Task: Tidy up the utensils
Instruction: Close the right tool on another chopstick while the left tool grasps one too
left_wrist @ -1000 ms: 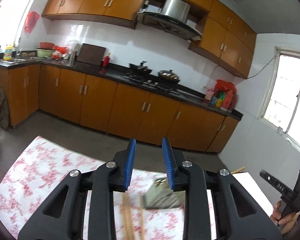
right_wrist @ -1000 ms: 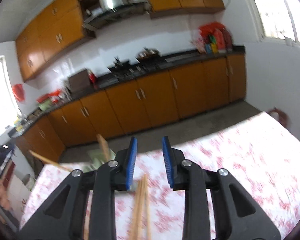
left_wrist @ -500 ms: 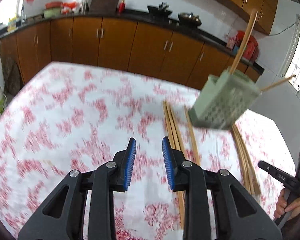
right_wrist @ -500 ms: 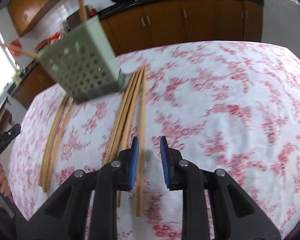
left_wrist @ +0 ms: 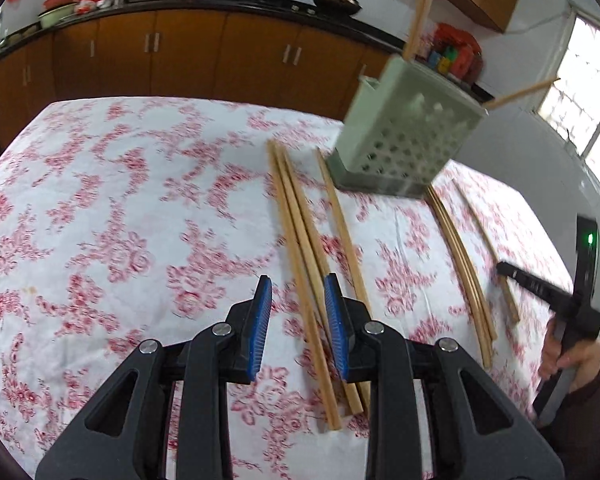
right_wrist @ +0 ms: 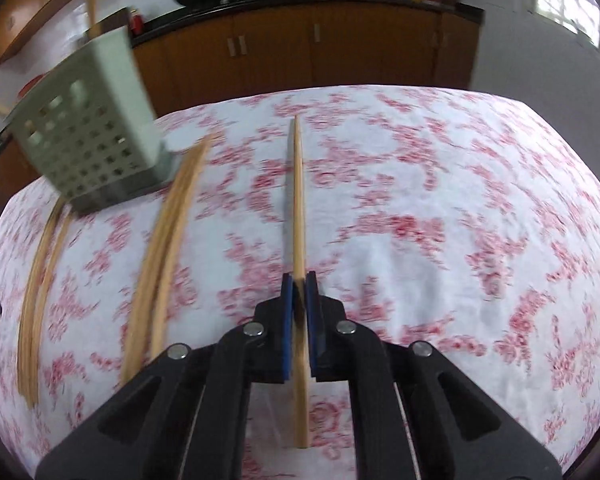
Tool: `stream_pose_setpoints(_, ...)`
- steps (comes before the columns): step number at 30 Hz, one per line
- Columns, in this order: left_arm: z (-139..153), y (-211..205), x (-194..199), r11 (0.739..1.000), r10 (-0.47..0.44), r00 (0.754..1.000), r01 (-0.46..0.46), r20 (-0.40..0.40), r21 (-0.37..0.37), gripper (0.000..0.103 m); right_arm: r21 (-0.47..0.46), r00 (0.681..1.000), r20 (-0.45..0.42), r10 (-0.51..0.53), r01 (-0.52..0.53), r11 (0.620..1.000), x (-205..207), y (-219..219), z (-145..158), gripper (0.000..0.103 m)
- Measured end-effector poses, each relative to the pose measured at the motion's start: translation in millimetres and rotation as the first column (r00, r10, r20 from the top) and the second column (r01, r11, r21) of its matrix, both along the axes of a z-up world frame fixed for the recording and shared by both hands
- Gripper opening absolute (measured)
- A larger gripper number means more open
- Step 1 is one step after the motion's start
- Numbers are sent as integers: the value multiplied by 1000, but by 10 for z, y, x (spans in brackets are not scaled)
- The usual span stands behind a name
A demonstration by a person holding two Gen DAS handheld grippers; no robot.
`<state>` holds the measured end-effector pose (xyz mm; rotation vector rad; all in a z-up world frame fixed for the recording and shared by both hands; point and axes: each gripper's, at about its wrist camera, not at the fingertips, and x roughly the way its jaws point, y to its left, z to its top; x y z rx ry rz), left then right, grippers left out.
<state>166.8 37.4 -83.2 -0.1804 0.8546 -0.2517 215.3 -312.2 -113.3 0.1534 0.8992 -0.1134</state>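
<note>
So the right hand-held gripper [right_wrist: 299,280] is clamped shut on a single chopstick [right_wrist: 298,200], pinching it near the low end while the rest of the stick points out over the flowered tablecloth [right_wrist: 440,208] on the counter. It looks like the pick-up step of tidying the utensils. The left hand-held gripper [left_wrist: 298,292] hangs just above a bunch of chopsticks [left_wrist: 300,232] with its jaws a little apart and nothing squeezed between them; a couple of sticks run under the gap, but the pads aren't on them. The green holder with holes [left_wrist: 404,136] sits further back on the cloth and already has a couple of sticks poking out of its top. More loose sticks [left_wrist: 464,264] lie to the far side of it. My guess for the next move: lift the gripped stick, tip it upright and drop it through the holder's open top, which needs decent aim because the stick is long and held near one end, so it may swing.
</note>
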Motion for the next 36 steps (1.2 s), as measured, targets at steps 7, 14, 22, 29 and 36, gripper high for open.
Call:
stream_pose_setpoints(7,-135,-219,19,995,-35,998,40,-48,93,18,-22,1000,5,10,-10,1000,-63,-13,-20,8)
stream_pose_setpoints(14,-177,-251,43,989,1,999,7,-52,146,8,-24,1000,7,16,-16,1000,-61,23,-11,8)
stream_pose_setpoints(22,-162,66,377,976,153,987,-143,-48,164,7,-31,997,24,67,-66,997,5,117,-18,8)
stream_pose_setpoints(29,-177,330,531,975,183,982,-177,-34,138,8,-18,997,35,68,-68,998,177,88,-17,8)
stream_pose_setpoints(36,-171,332,493,977,175,984,-172,-15,126,8,1,997,35,74,-75,997,225,41,-29,8)
